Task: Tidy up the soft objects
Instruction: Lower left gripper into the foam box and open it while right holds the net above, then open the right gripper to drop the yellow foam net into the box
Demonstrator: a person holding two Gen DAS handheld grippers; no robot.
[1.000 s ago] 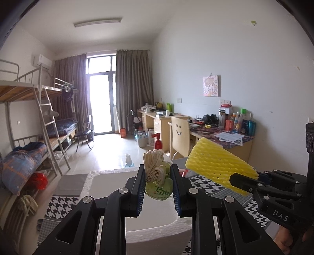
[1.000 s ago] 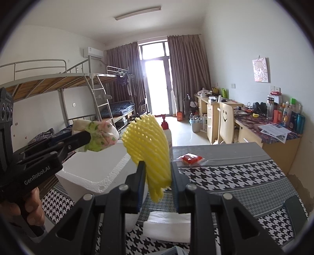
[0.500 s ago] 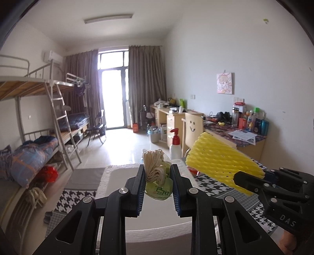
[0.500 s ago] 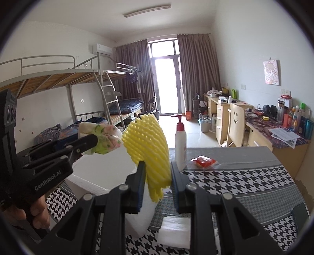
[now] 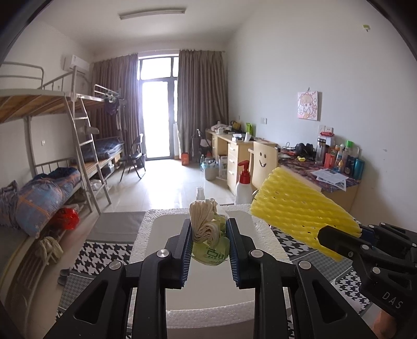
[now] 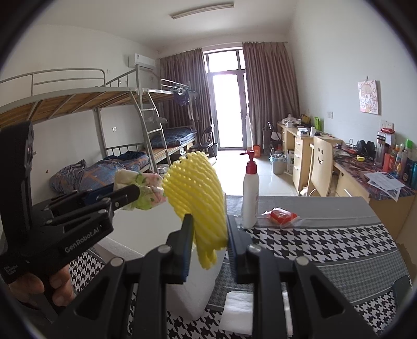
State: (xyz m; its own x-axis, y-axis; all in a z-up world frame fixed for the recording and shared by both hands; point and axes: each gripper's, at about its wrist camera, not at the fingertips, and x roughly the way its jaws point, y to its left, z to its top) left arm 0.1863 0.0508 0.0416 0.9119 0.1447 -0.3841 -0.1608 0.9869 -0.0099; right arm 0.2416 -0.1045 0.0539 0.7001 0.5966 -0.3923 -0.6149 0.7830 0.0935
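A: Left gripper (image 5: 208, 241)?
B: Clamped on the folded cloth bundle (image 5: 207, 229), held over the white foam box (image 5: 263, 229).
A: Right gripper (image 6: 209, 241)?
B: Pinching the yellow foam net (image 6: 196, 193), above the box's right edge.
A: Further back?
B: 1 pump bottle (image 6: 250, 194) and 1 red packet (image 6: 282, 216) on the houndstooth table (image 6: 325, 245).

The walls (image 5: 312, 65) are white; the floor (image 5: 161, 187) is pale and shiny; a bright glass door (image 5: 156, 114) sits at the far end between brown curtains (image 5: 200, 104); metal bunk beds (image 5: 65, 125) stand on the left; wooden desks (image 5: 234, 151) and a chair with a smiley face (image 5: 263, 161) line the right wall; a long lamp (image 5: 152, 13) hangs on the ceiling.
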